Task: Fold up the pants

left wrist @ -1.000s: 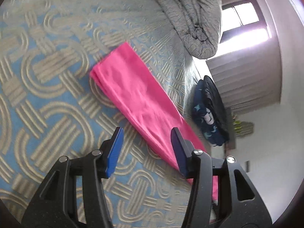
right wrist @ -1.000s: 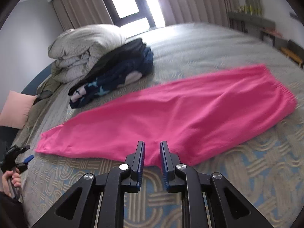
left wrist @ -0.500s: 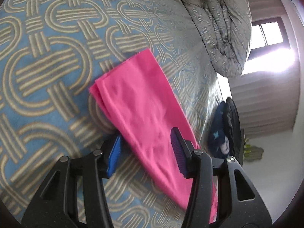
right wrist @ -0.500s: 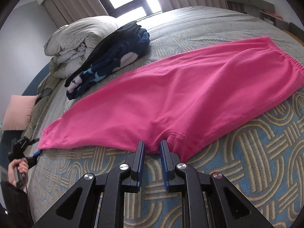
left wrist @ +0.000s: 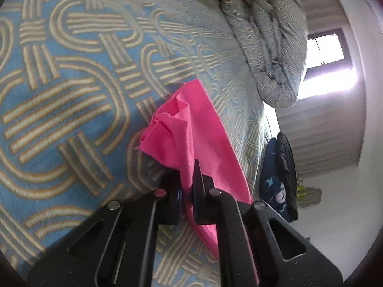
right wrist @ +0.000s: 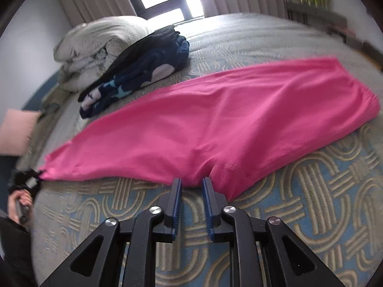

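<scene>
Since earlier, left gripper (left wrist: 188, 179) clamped the bright pink knit pants (right wrist: 215, 124) hem at 9 o'clock — right gripper (right wrist: 191, 186) narrowly open, empty; cross-folds remain.

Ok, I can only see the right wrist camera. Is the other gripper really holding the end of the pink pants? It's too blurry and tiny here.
Observer: Yes. In the left wrist view the left gripper is shut on the pink pants, with cloth pinched between its fingers.
Operator: Is the end lying nice and flat?
Observer: No. The cuff end is bunched and creased just ahead of the fingers, not flat on the bedspread.
</scene>
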### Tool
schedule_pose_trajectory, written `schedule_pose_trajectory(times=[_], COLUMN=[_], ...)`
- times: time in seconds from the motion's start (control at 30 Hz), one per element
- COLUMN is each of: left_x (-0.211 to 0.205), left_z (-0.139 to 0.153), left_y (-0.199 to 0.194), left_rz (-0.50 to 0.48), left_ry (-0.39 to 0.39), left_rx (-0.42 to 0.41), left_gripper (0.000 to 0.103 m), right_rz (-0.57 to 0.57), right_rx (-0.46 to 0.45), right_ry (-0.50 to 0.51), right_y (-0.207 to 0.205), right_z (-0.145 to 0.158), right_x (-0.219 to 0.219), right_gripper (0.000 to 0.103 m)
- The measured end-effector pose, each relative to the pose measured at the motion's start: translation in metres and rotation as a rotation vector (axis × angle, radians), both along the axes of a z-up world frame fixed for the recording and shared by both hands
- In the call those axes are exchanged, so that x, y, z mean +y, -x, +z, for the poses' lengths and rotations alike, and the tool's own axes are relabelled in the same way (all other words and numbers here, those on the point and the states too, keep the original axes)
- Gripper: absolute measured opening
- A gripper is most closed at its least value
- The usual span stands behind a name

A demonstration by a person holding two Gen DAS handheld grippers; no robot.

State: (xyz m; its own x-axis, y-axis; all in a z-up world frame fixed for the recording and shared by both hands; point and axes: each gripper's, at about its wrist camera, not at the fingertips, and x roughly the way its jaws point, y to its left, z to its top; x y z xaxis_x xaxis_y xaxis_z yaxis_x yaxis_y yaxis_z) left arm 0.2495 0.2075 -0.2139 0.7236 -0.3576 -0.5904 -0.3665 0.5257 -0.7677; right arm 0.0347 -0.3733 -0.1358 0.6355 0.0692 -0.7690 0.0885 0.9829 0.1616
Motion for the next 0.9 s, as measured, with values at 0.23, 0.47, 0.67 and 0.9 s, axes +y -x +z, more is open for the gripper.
schedule_pose_trajectory(times=[0.23,0.47,0.67,0.9], left_x=[0.005,-0.003,-0.005,-0.037], left_z=[0.001,0.028,0.059,0.098], left_y=[0.001,0.002,-0.006,-0.023], left_rz=[-0.042,-0.096,-0.183,-0.358], left_ry=[0.010,-0.076,0.000,-0.057], left_rx=[-0.069,-0.164,-0.269,-0.345], left_gripper=[0.008,0.008,0.008,0.008], right_rz=[0.322,0.635,0.700,0.718], right_rx=[-0.126,-0.173,-0.220,-0.219], right_ry=[0.278,0.679,0.854,0.850], right_y=[0.005,-0.005,-0.013,-0.037], right_z=[0.013,-0.032,-0.052,-0.057], right_x=[0.160,0.330,0.374,0.374], right_gripper=[0.055,0.056,0.057,0.059])
